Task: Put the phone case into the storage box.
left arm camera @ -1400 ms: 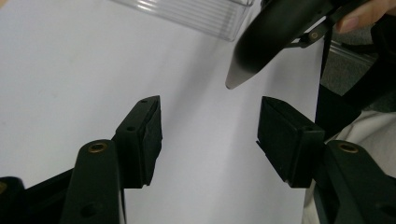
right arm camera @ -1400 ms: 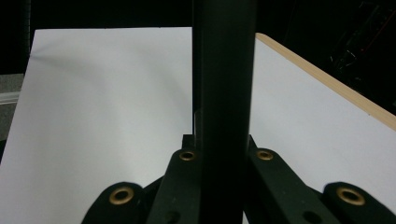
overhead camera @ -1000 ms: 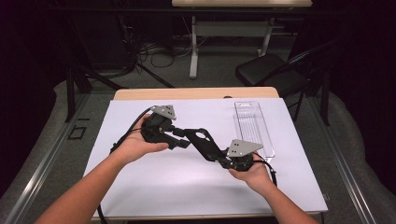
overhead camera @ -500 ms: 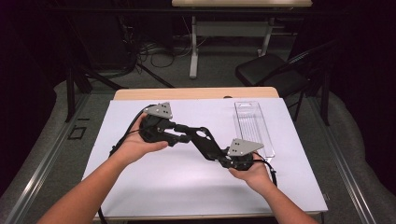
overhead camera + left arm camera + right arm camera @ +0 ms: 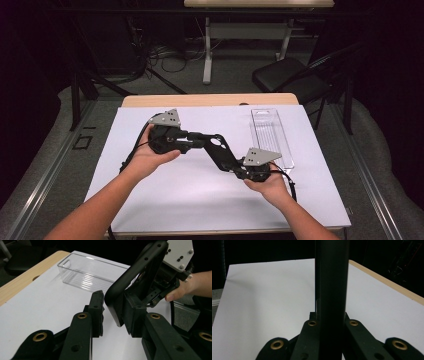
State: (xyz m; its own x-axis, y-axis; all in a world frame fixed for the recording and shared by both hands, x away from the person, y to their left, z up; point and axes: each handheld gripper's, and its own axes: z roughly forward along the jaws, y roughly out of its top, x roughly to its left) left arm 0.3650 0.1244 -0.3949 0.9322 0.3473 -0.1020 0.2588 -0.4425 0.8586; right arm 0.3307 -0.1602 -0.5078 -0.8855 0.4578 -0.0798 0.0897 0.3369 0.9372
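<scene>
A flat black plate (image 5: pixel 220 151) with rounded corners and small holes runs between my two grippers over the middle of the white table. My right gripper (image 5: pixel 234 165) is shut on its near end; in the right gripper view the plate (image 5: pixel 331 277) stands edge-on between the jaws of the right gripper (image 5: pixel 331 315). My left gripper (image 5: pixel 202 140) points right and is open. In the left gripper view the plate's far end (image 5: pixel 135 277) sits between the jaws of the left gripper (image 5: pixel 113 308), against the right pad (image 5: pixel 131 312), with a gap to the left pad (image 5: pixel 97 305).
An empty clear plastic tray (image 5: pixel 272 134) lies lengthwise at the table's right, also seen as the tray (image 5: pixel 85 275) beyond the left jaws. White sheet (image 5: pixel 165 205) covers the table; a wooden edge (image 5: pixel 210 100) shows at the back. A black chair (image 5: pixel 290 77) stands behind on the right.
Both grippers have shifted slightly to the left, the left one a little farther from me. The plate stays in the right gripper.
</scene>
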